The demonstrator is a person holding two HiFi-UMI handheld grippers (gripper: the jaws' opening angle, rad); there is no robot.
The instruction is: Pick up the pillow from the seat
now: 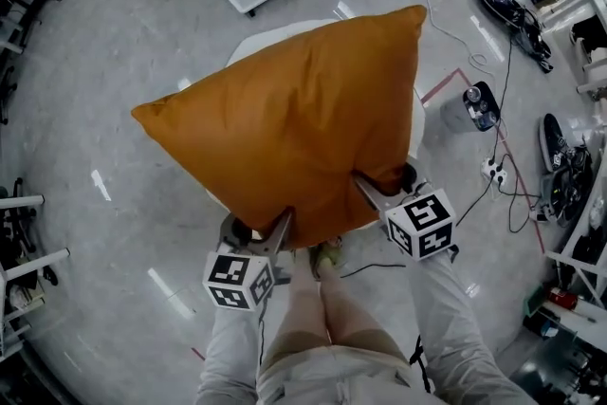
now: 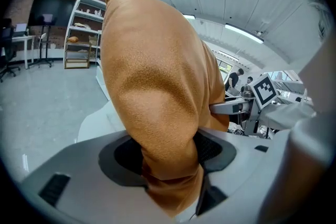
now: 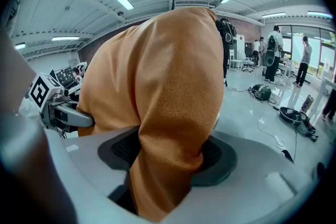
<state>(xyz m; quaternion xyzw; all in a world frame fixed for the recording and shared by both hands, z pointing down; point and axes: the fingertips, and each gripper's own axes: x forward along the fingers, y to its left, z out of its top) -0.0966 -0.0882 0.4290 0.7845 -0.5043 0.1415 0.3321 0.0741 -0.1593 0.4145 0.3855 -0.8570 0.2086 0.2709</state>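
Head view: orange pillow [image 1: 294, 119], held over white seat [image 1: 261, 41]; near edge clamped by left hand-held gripper [image 1: 283, 229] and right hand-held gripper [image 1: 366, 188].

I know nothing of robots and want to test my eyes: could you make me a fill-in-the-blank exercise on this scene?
The orange pillow is held by ____ tools.
The left tool and the right tool are both ____ on its near edge.
The pillow hangs ____ the white seat.
Missing words: two, shut, above.
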